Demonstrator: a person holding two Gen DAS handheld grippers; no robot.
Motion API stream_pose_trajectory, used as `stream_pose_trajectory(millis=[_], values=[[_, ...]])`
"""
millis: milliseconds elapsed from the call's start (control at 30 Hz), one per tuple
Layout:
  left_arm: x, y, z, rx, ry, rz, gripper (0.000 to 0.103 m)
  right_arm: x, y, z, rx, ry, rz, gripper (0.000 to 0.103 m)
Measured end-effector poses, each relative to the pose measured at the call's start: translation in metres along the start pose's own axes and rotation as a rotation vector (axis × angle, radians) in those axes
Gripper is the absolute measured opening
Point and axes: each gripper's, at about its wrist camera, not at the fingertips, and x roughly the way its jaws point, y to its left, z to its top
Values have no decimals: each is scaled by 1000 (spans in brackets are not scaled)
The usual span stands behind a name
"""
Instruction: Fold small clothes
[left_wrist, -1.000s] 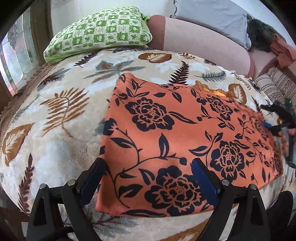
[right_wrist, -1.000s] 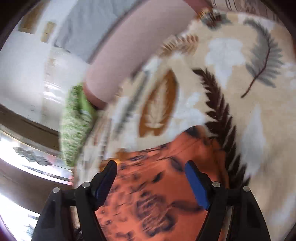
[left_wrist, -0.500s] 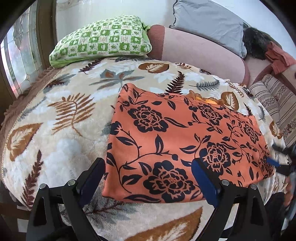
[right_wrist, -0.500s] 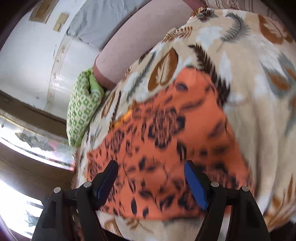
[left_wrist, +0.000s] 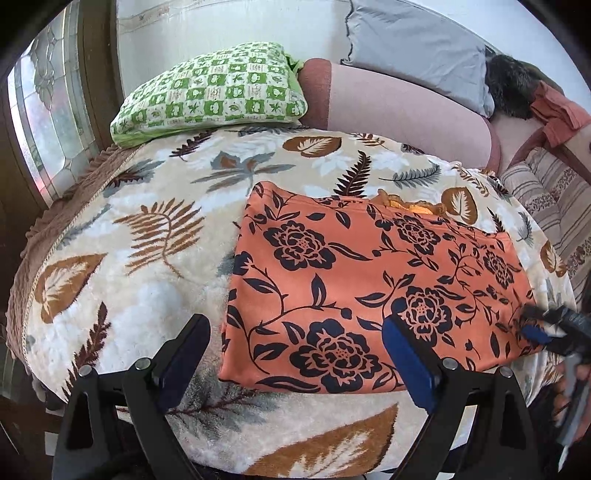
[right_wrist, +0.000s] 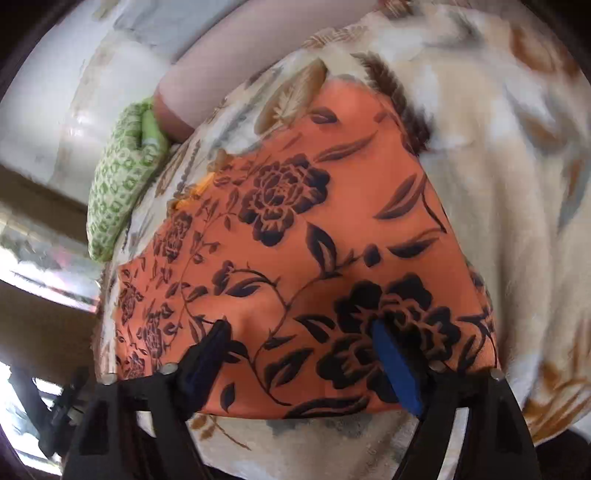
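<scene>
An orange garment with black flowers (left_wrist: 369, 280) lies folded flat on a leaf-patterned blanket (left_wrist: 140, 258). My left gripper (left_wrist: 295, 350) is open and empty, above the garment's near left corner. My right gripper (right_wrist: 299, 350) is open, low over the garment (right_wrist: 295, 236) at its near edge; it also shows at the garment's right corner in the left wrist view (left_wrist: 543, 328). A bit of orange frill (left_wrist: 410, 205) sticks out at the far edge.
A green checked pillow (left_wrist: 214, 96) lies at the back left, next to a pink bolster (left_wrist: 399, 110) and a grey pillow (left_wrist: 417, 48). A window (left_wrist: 48, 122) is on the left. A striped cushion (left_wrist: 546, 199) sits at the right.
Both grippers have pulled back toward the near edge of the bed. The right gripper swung from the garment's far side to its near right corner. The garment lies still.
</scene>
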Motion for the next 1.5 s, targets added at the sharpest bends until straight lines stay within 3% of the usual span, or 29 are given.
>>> stream_pose_trajectory(millis=[167,267,400,500,600,700,767,967,1067,1133,1200,1233,1333,1400,1433,1500], values=[[3,1,1,-10,9,-3,94,-12,20,10,-62,-38,32,81],[2,1,0,4,10,6,94,23,-4,8,29,46,-7,82],[7,4,0,-11,14,6,94,2,16,13,-6,4,57,81],[15,3,-3,-24,39,-9,94,-3,29,25,-55,-29,57,81],[19,-1,-5,8,46,2,94,3,21,38,-8,-39,59,81],[26,-2,-5,1,64,3,94,26,4,42,41,20,8,81],[30,-3,-5,5,70,9,94,29,0,46,79,34,25,81],[50,-9,0,31,95,24,94,25,28,91,-23,-18,88,81],[58,-7,1,23,101,28,94,50,7,125,42,-29,107,81],[68,-4,-1,11,133,37,94,76,-22,138,114,-3,43,81],[76,1,-3,-1,161,44,94,73,-42,141,232,-44,147,81],[76,3,-3,-6,157,48,94,67,-40,141,251,-44,154,81],[76,6,-2,-19,158,39,94,47,-15,139,132,-61,157,82],[74,5,-2,-14,157,47,94,54,-19,141,95,-52,71,85],[72,5,-3,-14,156,45,94,63,-27,143,109,-37,31,86],[67,5,-2,-5,148,42,94,63,-42,145,192,-52,65,85]])
